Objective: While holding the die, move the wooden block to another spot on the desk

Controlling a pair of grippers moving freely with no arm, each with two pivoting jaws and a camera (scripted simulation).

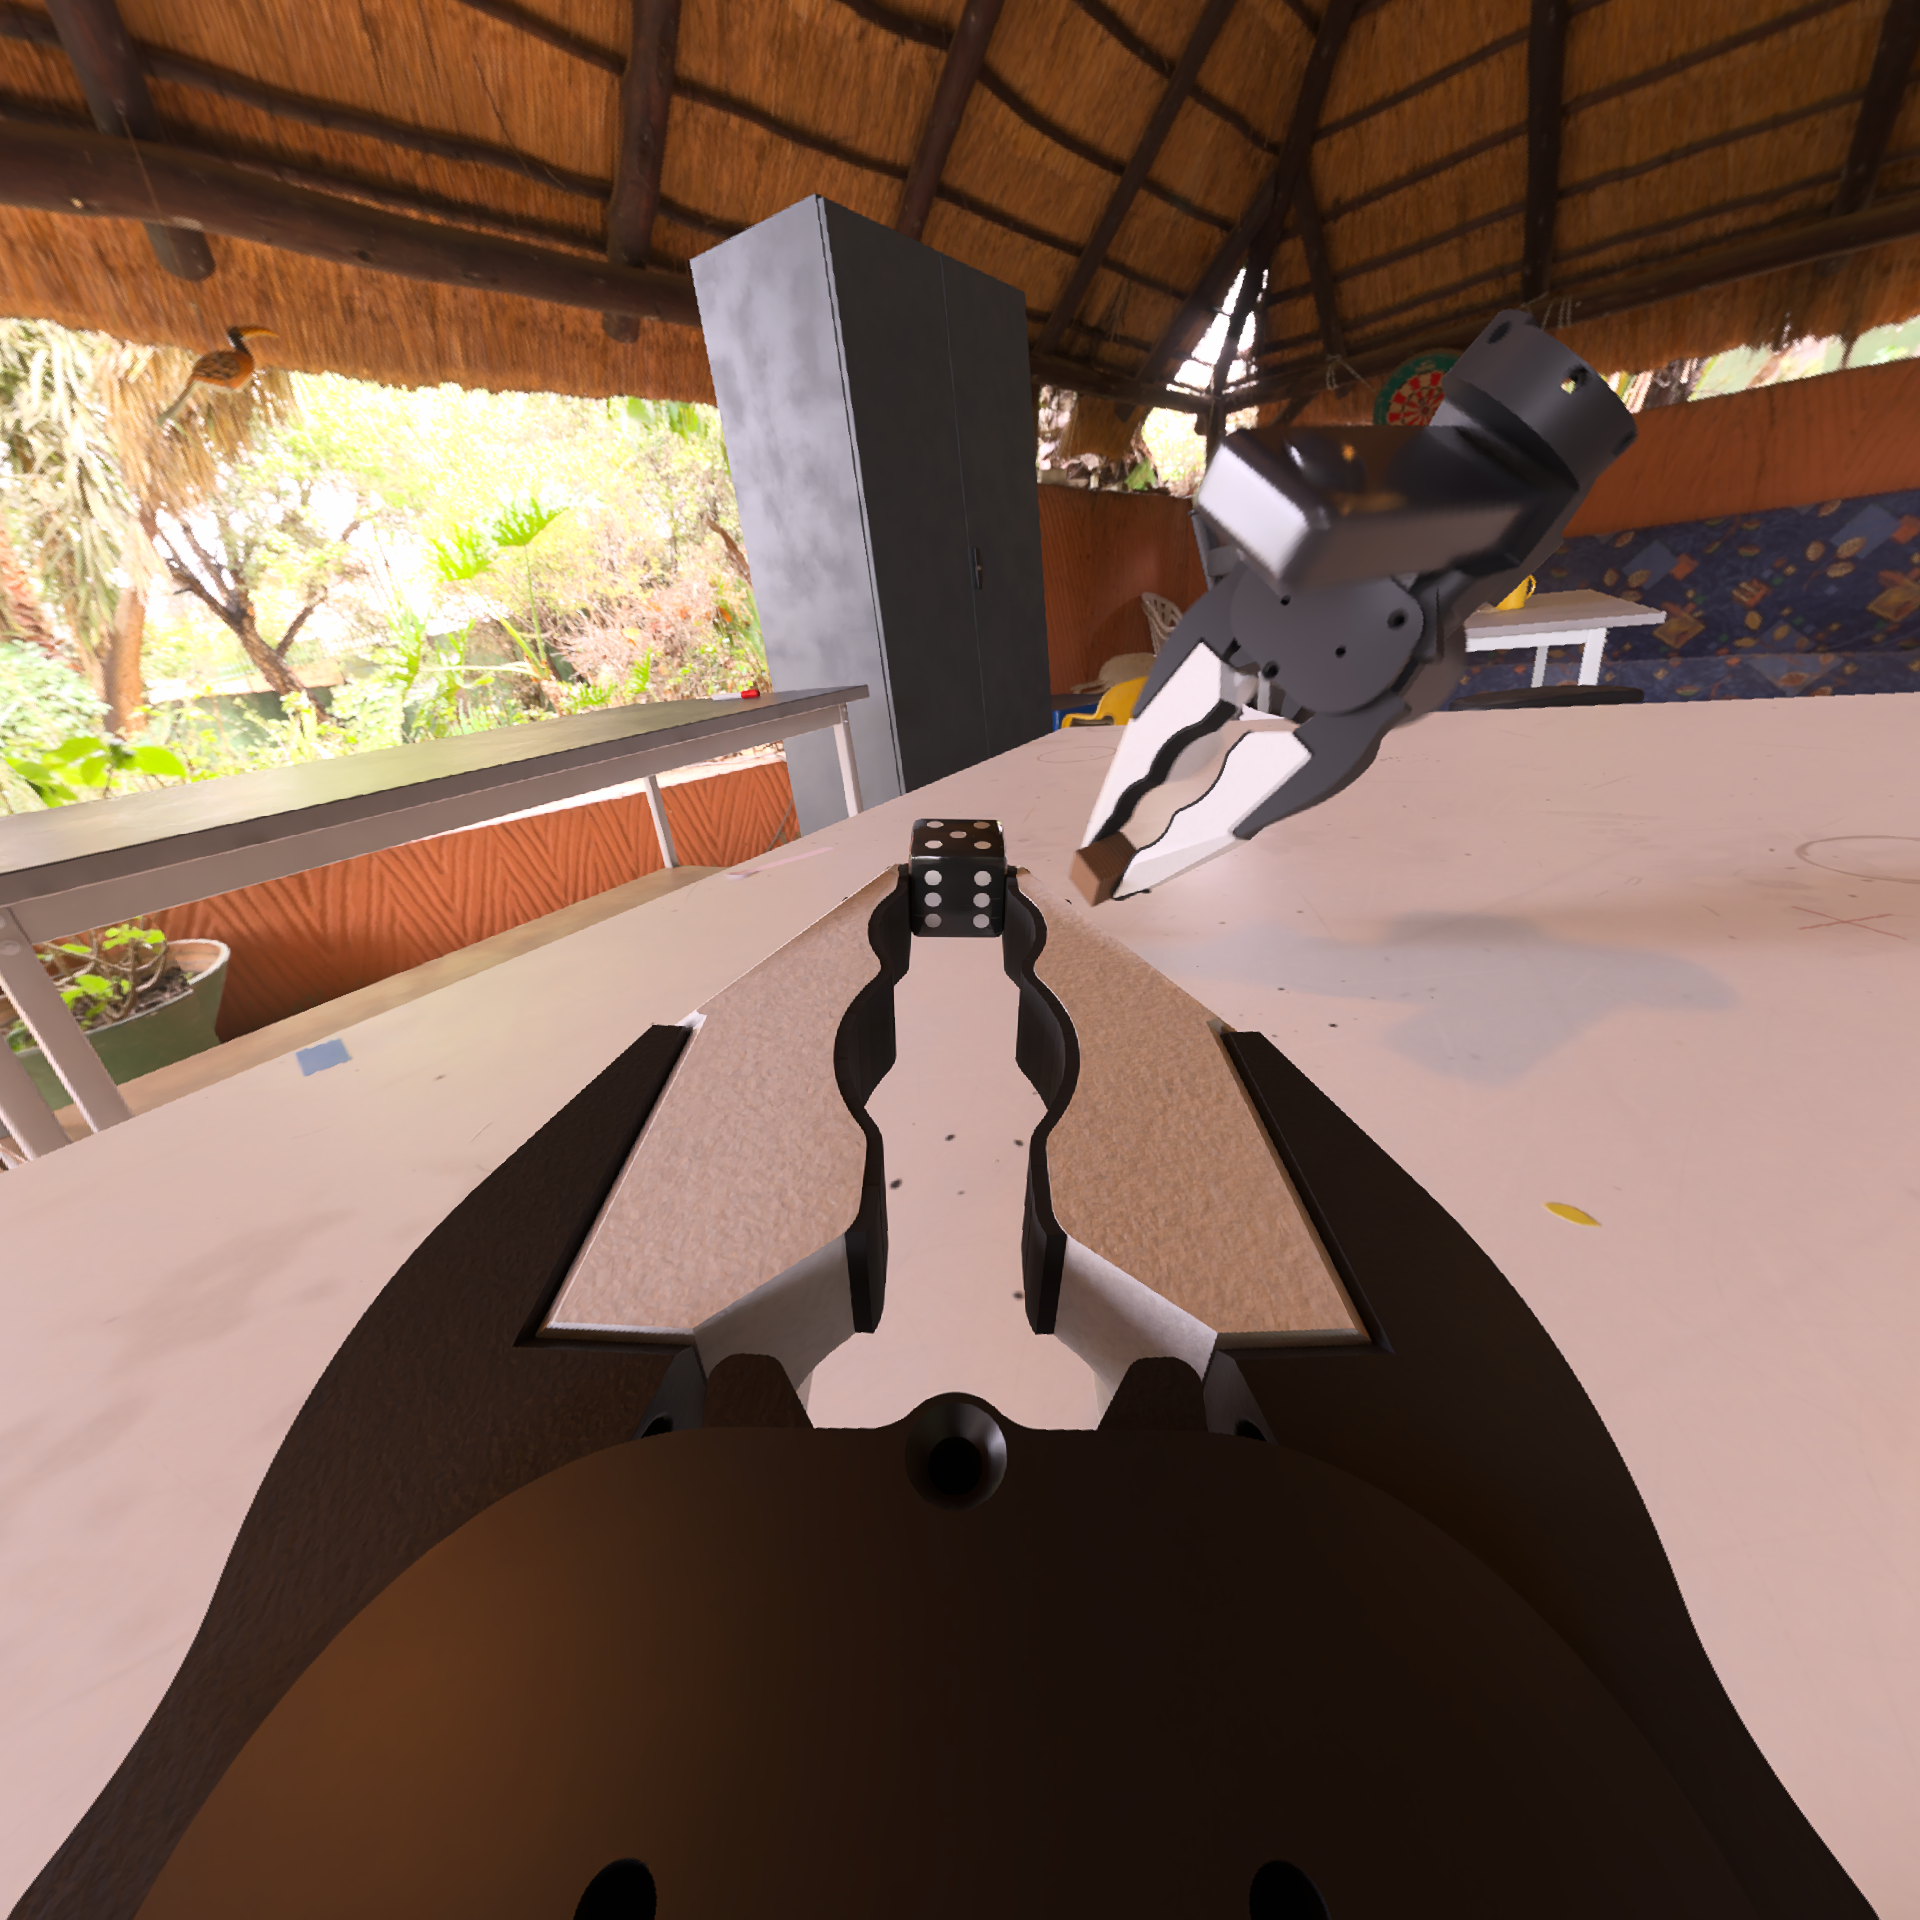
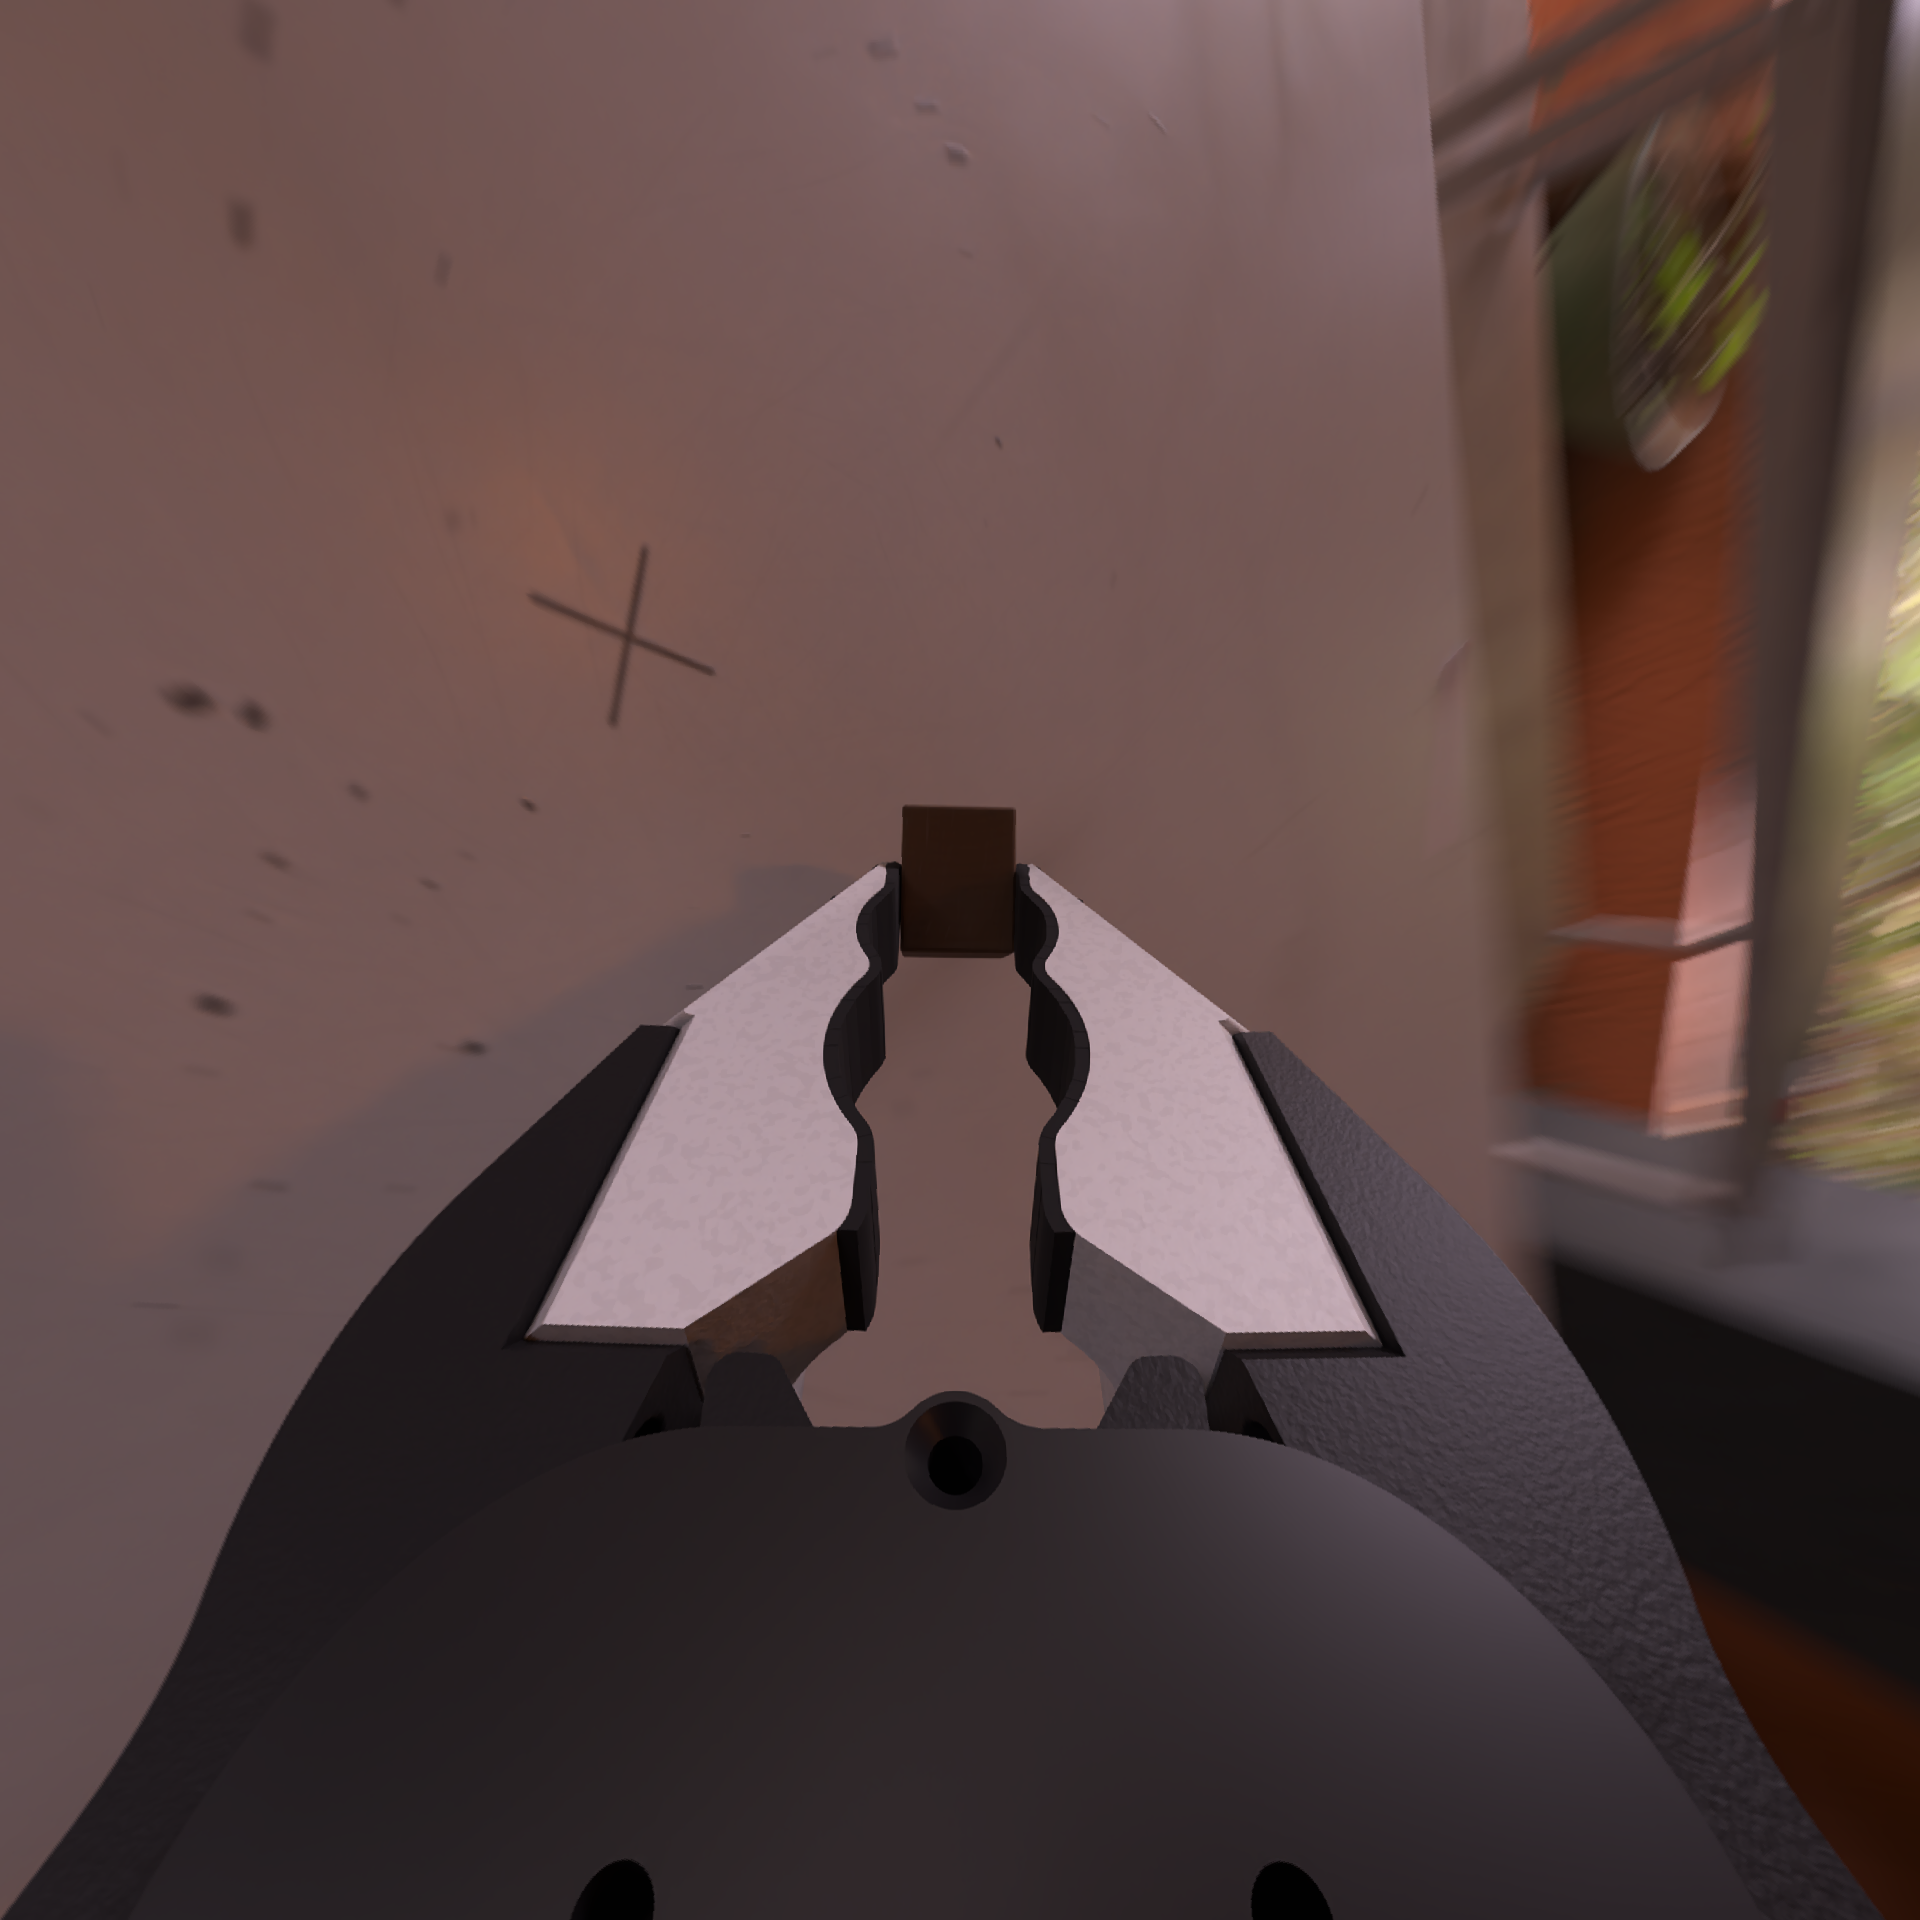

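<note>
From the left wrist, the left tongs [image 1: 957,883] pinch a black die [image 1: 957,878] at their tips above the pale table [image 1: 1455,1143]. Just to its right, the right tongs [image 1: 1117,873] slant down, gripping a small wooden block [image 1: 1101,871] clear of the surface.

From the right wrist, the block [image 2: 957,878] sits clamped between the tips, its long axis pointing forward past them, near a drawn cross [image 2: 623,634].

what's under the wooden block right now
Only bare desk, partly shadowed. The wooden block is gripped at the tips of the right hand-held gripper. The patch directly beneath is hidden by the block.
</note>
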